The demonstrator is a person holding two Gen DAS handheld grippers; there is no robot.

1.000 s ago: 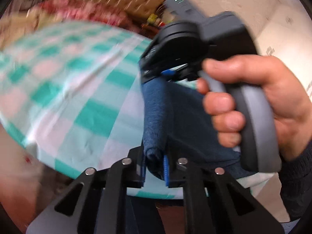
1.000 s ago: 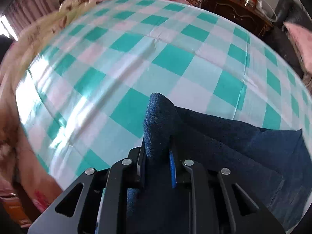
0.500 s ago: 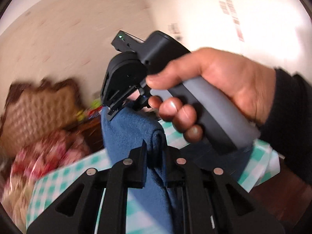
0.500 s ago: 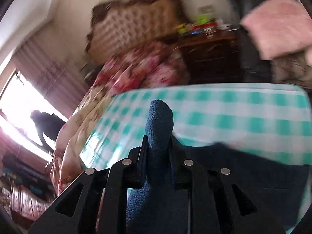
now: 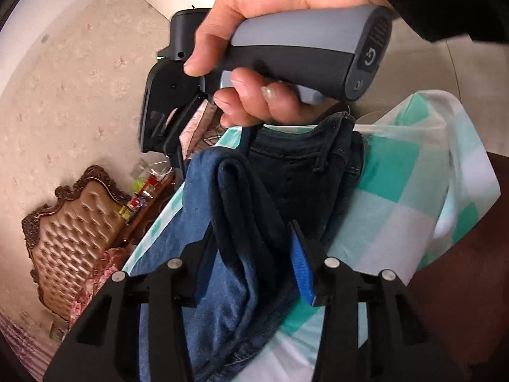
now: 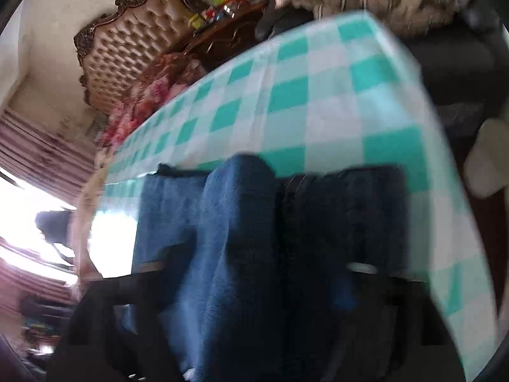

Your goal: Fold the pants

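Note:
The dark blue denim pants (image 5: pixel 305 172) lie on the green-and-white checked cloth (image 5: pixel 397 210), waistband towards the table's end. A folded end of the denim (image 5: pixel 245 222) stands between the fingers of my left gripper (image 5: pixel 253 273). Its jaws are opening, and the right blue pad (image 5: pixel 302 270) is clear of the cloth. A hand holds my right gripper (image 5: pixel 216 133) just above the pants. In the blurred right wrist view, my right gripper (image 6: pixel 254 273) is opening wide, with a denim fold (image 6: pixel 238 216) loose between its fingers over the pants (image 6: pixel 343 216).
The checked cloth hangs over the table's corner (image 5: pixel 461 172) and its end (image 6: pixel 423 102). Beyond stand a tufted headboard (image 6: pixel 133 41), floral bedding (image 6: pixel 149 98), a dark wooden cabinet with bottles (image 6: pixel 222 35) and a black sofa (image 6: pixel 461 63).
Both grippers have carried the denim end across the table and over the waistband. Both were shut on the fold; now their jaws stand apart from it.

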